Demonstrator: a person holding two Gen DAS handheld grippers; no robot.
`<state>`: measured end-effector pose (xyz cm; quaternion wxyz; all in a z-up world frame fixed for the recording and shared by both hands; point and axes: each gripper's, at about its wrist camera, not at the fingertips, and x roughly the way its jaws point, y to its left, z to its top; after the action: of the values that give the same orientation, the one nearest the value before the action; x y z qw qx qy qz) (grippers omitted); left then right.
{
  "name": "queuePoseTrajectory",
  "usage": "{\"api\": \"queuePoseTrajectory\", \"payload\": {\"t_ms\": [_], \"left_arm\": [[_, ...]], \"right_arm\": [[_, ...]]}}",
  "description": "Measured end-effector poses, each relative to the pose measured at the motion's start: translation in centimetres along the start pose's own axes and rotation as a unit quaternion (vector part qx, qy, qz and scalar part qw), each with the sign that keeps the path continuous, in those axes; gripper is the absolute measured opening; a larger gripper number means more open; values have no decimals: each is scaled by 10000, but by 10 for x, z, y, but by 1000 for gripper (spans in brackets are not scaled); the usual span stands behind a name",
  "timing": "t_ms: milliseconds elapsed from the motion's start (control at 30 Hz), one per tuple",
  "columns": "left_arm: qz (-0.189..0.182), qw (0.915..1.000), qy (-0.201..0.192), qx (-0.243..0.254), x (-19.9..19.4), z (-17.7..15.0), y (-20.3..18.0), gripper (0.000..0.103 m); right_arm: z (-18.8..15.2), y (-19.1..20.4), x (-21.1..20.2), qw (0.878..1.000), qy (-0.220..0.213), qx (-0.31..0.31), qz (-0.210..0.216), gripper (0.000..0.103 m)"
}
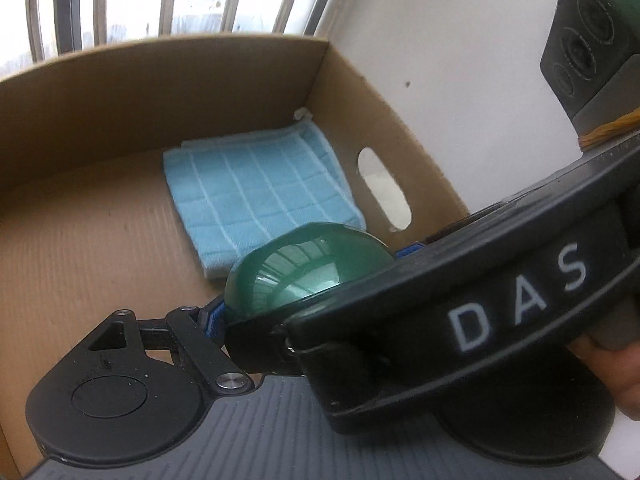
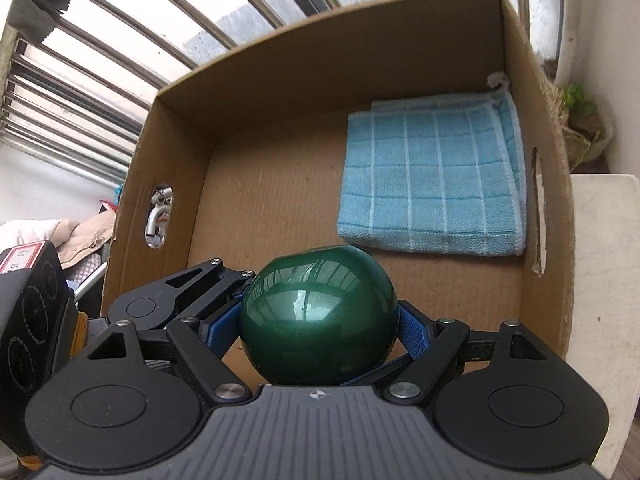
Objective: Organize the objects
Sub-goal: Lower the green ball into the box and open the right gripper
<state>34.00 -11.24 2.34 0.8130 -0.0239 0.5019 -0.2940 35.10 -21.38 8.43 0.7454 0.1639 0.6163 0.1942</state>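
Claw on left (image 1: 312, 286) set against green ball (image 2: 320, 316), grip impossible to tell, far finger hidden. Right claw (image 2: 320, 330) clamped on ball, held inside cardboard box (image 2: 280, 60) near front. Folded blue cloth (image 2: 432, 180) laid flat in right corner.

Bright barred window (image 2: 100, 92), white wall (image 1: 460, 80)

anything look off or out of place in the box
Nothing spilled or damaged. The blue towel lies folded flat in a corner of the cardboard box. One oddity: the right gripper and left gripper both clamp the same green ball.
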Motion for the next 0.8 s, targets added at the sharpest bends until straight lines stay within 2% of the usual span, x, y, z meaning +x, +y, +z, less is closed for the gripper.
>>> {"api": "queuePoseTrajectory", "payload": {"t_ms": [67, 267, 333, 467, 633, 800], "left_arm": [[-37, 9999, 78, -79, -8, -24, -6, 82], [-199, 9989, 269, -318, -5, -21, 4, 82], [-249, 9985, 326, -355, 3, -4, 19, 82], [-302, 9978, 393, -444, -4, -14, 19, 82], [-386, 9974, 284, -539, -18, -22, 26, 82], [-360, 9969, 263, -647, -19, -14, 36, 83]], "right_arm": [[1, -2, 3, 10000, 54, 24, 22, 84], [6, -5, 14, 9999, 156, 26, -8, 84], [6, -9, 17, 9997, 218, 78, 13, 84], [6, -10, 23, 9996, 257, 30, -126, 84], [8, -12, 29, 9989, 210, -24, -415, 84], [8, -14, 38, 9973, 261, -80, -680, 84]]}}
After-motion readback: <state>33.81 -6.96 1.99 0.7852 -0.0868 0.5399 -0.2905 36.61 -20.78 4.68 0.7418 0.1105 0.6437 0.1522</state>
